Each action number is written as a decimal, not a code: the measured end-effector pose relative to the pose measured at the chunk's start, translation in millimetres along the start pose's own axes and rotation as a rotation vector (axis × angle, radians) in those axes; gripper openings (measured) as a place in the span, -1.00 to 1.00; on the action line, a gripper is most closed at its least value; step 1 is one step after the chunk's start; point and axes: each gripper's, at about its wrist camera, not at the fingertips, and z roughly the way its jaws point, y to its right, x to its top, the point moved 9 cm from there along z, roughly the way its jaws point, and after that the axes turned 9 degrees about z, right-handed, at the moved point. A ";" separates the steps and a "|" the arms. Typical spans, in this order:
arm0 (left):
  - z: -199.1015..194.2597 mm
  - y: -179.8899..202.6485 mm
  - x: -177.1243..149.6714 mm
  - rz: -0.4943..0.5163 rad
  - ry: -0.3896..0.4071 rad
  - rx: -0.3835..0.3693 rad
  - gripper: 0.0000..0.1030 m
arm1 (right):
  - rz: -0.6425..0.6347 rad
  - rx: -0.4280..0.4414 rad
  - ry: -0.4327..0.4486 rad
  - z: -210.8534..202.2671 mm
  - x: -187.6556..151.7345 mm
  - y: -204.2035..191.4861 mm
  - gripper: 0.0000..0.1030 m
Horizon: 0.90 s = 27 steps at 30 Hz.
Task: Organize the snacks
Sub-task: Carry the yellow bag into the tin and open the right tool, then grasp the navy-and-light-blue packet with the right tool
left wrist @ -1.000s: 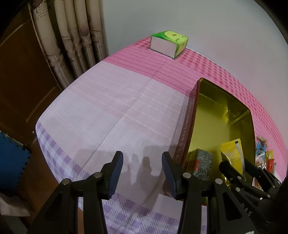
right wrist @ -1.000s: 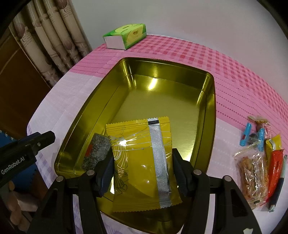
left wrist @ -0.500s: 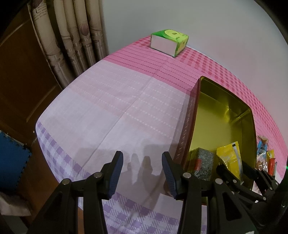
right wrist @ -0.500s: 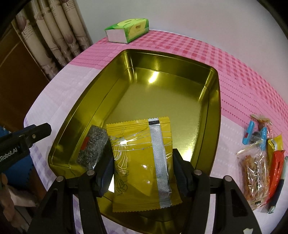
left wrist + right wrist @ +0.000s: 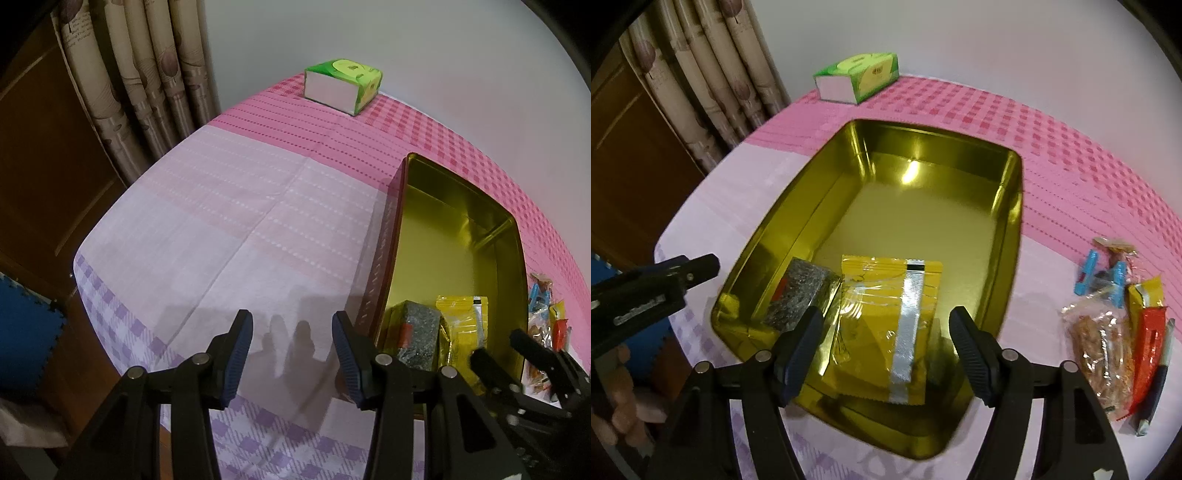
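The right gripper (image 5: 886, 354) is hanging over the near end of the gold tin (image 5: 1015, 192), and its jaws have just been opening, so the yellow packet (image 5: 882, 314) is lying loose in the tin between them with a gap on each side. It looks like the packet is being let go there because the tin is where the snacks are going. A grey packet (image 5: 801, 295) is sitting right beside it in the near left corner, so two snacks are in the tin now. The left gripper (image 5: 291, 358) is waiting over the bare tablecloth (image 5: 221, 229) just left of the tin, half open and holding nothing, likely keeping out of the way. A small pile of snacks (image 5: 1119, 321) is waiting on the cloth to the right of the tin; I am counting about five, but they overlap and it is hard to be sure. One green tissue box (image 5: 858, 75) is sitting at the far edge, well apart.
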 end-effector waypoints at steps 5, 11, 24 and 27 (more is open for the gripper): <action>0.2 0.6 -0.4 0.005 0.000 0.011 -0.11 | 0.022 0.005 0.046 -27.3 -1.4 26.9 0.36; 0.1 2.5 0.3 0.021 0.004 0.024 -0.11 | 0.087 -0.051 0.101 -62.6 -1.0 86.8 0.37; -4.1 6.6 2.3 0.037 0.030 0.043 -0.11 | 0.395 -0.257 0.112 -88.8 -39.1 284.2 0.37; -7.5 11.2 4.0 0.048 0.042 0.052 -0.11 | 0.435 -0.263 0.104 -85.6 -47.3 303.4 0.37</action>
